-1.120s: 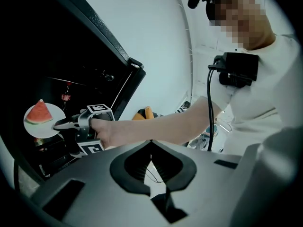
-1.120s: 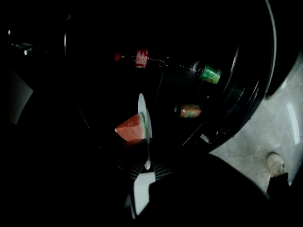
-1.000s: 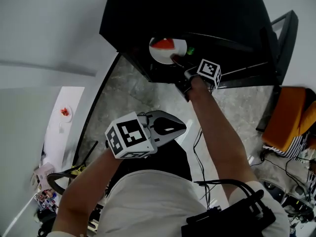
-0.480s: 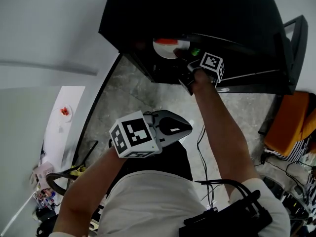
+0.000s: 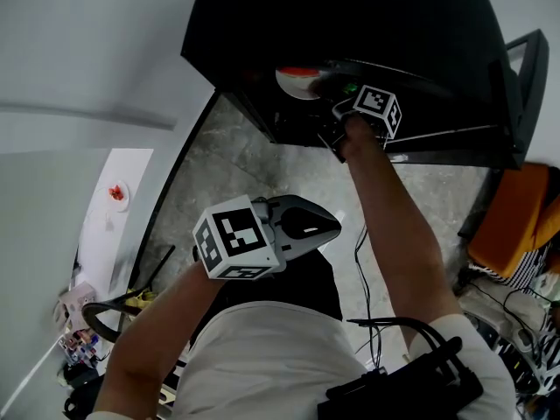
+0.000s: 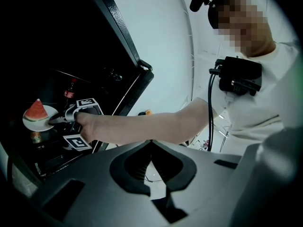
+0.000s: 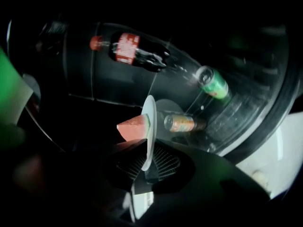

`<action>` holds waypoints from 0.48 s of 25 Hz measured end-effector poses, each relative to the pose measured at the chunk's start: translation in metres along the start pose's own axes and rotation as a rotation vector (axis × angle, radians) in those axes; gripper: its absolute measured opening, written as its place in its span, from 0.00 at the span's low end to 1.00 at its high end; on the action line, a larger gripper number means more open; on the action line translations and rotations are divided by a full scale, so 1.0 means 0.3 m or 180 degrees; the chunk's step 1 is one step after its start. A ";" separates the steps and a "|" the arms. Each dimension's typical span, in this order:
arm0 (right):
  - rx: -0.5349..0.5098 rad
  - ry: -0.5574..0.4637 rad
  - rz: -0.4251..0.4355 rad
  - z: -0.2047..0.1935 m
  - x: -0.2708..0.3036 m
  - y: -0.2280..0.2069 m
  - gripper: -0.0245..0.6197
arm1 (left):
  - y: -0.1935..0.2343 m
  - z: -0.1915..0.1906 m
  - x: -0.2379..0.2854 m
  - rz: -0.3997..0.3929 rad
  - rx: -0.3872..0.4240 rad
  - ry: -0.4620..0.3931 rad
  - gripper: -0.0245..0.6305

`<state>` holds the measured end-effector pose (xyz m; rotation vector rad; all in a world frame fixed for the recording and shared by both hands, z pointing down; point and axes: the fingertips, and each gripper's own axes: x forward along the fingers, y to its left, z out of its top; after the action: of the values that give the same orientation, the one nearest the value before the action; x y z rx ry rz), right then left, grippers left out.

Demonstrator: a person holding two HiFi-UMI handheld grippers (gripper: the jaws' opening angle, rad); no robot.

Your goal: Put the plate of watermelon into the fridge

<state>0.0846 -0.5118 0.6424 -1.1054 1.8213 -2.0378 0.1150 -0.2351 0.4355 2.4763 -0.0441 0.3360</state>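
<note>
Inside the dark fridge (image 5: 350,24), right gripper (image 7: 147,162) clamps the plate (image 7: 148,122) rim between its fingers. Watermelon (image 7: 134,126) sits just past the tips, a can (image 7: 182,123) beyond, probably on a shelf. Left gripper (image 6: 151,143) closed, empty, well back.

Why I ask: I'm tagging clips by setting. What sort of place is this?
Likely a kitchen-like room, seen at an open black fridge: a cola bottle and a green drink can sit inside it, and the floor is grey marbled stone.
</note>
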 end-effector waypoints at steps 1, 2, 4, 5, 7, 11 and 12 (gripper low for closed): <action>-0.0090 -0.0025 -0.0018 0.004 -0.002 0.005 0.09 | -0.004 -0.002 0.000 -0.0006 -0.0014 0.0002 0.06; -0.0182 -0.0047 -0.0020 0.006 -0.004 0.011 0.14 | -0.007 -0.005 0.000 -0.0013 -0.0026 0.0004 0.06; -0.0371 -0.0057 -0.0024 0.007 -0.002 0.028 0.24 | -0.010 -0.007 -0.002 -0.0019 -0.0041 0.0005 0.06; -0.0482 -0.0043 -0.0052 0.005 0.000 0.035 0.27 | -0.009 -0.006 -0.003 -0.0017 -0.0048 0.0004 0.06; -0.0785 -0.0002 -0.0150 -0.001 0.002 0.047 0.34 | -0.008 -0.003 -0.006 -0.0013 -0.0060 -0.0005 0.06; -0.1409 0.0067 -0.0316 -0.023 0.000 0.053 0.42 | -0.004 0.001 -0.016 -0.0011 -0.0083 -0.0012 0.05; -0.1531 0.0080 -0.0349 -0.029 -0.002 0.051 0.42 | -0.002 0.001 -0.017 -0.0011 -0.0089 -0.0012 0.06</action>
<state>0.0744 -0.5083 0.6284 -1.3209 2.3891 -1.7109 0.1101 -0.2352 0.4335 2.4492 -0.0456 0.3271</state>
